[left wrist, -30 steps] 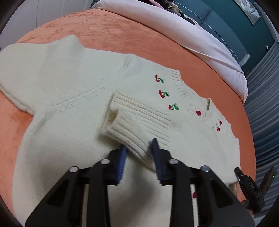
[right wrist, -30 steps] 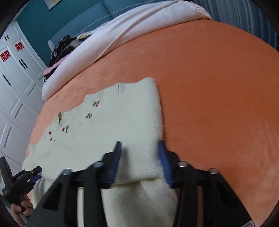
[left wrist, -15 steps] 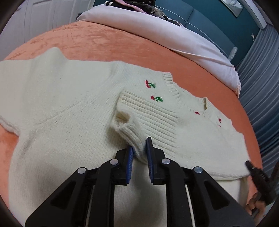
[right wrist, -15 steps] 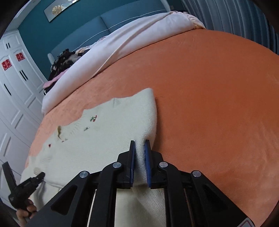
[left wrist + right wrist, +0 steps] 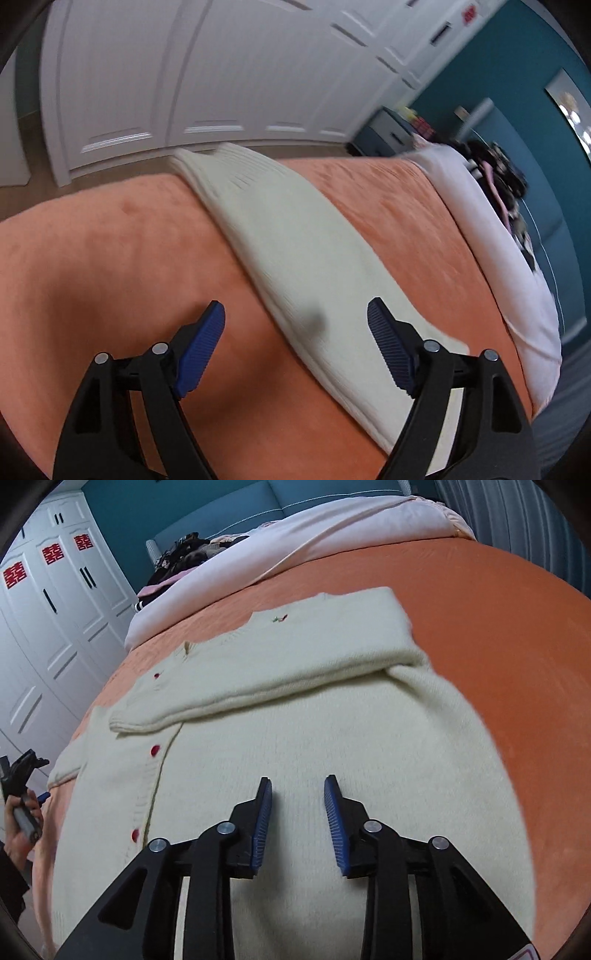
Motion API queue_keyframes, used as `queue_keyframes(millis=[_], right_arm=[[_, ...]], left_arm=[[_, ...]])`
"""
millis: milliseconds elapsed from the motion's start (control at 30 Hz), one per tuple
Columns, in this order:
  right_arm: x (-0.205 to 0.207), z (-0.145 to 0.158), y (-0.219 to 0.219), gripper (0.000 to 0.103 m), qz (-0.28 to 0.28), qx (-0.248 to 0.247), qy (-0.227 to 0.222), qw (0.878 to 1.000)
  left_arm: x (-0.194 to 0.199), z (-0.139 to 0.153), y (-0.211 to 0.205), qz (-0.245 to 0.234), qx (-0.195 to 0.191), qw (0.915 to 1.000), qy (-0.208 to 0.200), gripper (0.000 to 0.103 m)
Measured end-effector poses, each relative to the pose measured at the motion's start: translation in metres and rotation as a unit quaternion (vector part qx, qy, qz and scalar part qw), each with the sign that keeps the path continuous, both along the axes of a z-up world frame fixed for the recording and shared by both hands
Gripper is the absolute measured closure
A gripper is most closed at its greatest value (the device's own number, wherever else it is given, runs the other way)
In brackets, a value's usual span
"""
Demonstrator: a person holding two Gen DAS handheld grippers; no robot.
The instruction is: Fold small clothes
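A cream knitted cardigan (image 5: 314, 723) with red buttons and cherry embroidery lies flat on the orange bed cover (image 5: 498, 635). One sleeve (image 5: 258, 672) is folded across its chest. My right gripper (image 5: 297, 794) is open and empty, just above the cardigan's lower body. In the left wrist view a stretched cream sleeve (image 5: 303, 266) runs away toward the bed's far edge. My left gripper (image 5: 295, 321) is wide open and empty, straddling the sleeve's near part. The left gripper also shows in the right wrist view (image 5: 22, 775), at the far left.
A white duvet (image 5: 295, 542) and dark clothes (image 5: 184, 554) lie at the head of the bed. White wardrobe doors (image 5: 184, 74) stand beyond the bed's edge. Teal wall (image 5: 517, 92) is behind the headboard.
Both grippers have let go of the sleeves they pinched and opened. The right gripper pulled back over the cardigan's body. The left gripper swung out to the sleeve on the left side.
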State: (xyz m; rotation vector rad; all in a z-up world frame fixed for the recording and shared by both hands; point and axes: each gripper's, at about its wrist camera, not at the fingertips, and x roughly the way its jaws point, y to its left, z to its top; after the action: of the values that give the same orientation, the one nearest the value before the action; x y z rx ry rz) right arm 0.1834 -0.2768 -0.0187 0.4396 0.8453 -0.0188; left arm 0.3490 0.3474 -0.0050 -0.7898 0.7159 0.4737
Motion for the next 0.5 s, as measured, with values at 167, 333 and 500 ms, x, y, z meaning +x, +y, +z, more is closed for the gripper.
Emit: queue_keyframes(millis=[167, 333, 500], right_arm=[[0.003, -0.009, 0.006, 0.062, -0.001, -0.010, -0.002, 1.000], [-0.007, -0.019, 0.000, 0.060, 0.001, 0.020, -0.012, 1.000], [-0.007, -0.022, -0.005, 0.059, 0.000, 0.040, -0.023, 0.999]], left_arm=[[0.014, -0.010, 0.041, 0.039, -0.002, 0.9992, 0.008, 0.041], [0.035, 0.031, 0.023, -0.018, 0.039, 0.9988, -0.024, 0.095], [0.032, 0.145, -0.094, -0.173, 0.099, 0.9672, -0.158, 0.096]])
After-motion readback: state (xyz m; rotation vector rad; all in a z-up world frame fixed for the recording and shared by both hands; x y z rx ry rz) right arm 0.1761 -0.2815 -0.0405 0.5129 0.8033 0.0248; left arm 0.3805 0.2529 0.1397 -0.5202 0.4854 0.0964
